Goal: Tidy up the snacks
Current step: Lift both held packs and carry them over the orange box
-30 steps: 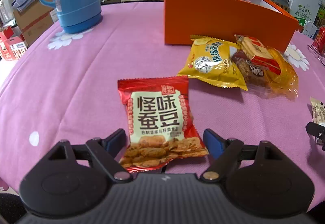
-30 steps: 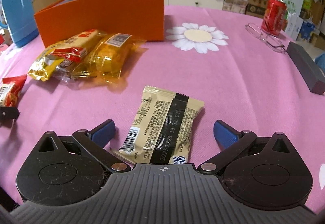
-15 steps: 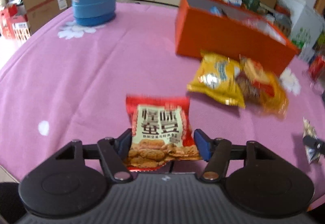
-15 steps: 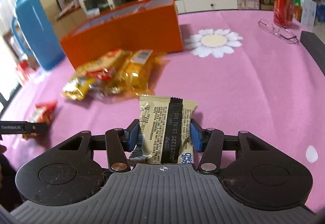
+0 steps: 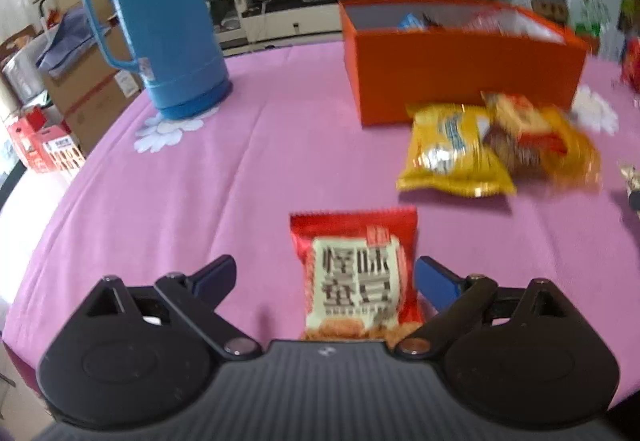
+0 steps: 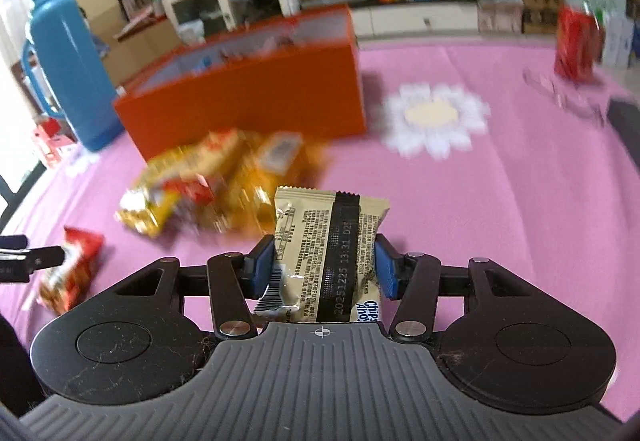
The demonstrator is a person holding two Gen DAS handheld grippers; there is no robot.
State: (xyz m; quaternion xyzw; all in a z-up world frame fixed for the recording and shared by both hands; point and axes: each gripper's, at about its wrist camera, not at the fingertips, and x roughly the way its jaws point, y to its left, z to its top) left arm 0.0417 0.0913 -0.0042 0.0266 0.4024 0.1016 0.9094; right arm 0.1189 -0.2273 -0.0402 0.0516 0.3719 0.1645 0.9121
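In the left wrist view my left gripper [image 5: 324, 277] is open, its jaws wide apart. A red snack packet [image 5: 356, 273] lies between them, against the right finger [image 5: 436, 281], with a gap to the left finger. In the right wrist view my right gripper [image 6: 325, 261] is shut on a beige cookie packet [image 6: 326, 253] with a black stripe, held above the pink tablecloth. The orange box [image 5: 460, 77] with several snacks inside stands further back. A pile of yellow and orange snack packets [image 5: 492, 149] lies in front of it. The red packet also shows in the right wrist view [image 6: 72, 273].
A tall blue thermos [image 5: 160, 21] stands at the back left. In the right wrist view a red can [image 6: 576, 41], glasses [image 6: 560, 93] and a dark case [image 6: 624, 125] lie at the right. The pink table's edge [image 5: 52, 209] curves at left.
The left gripper, shut on the red packet half a second ago, has opened. The right gripper stays shut on the beige packet and has lifted it. Both views have shifted.
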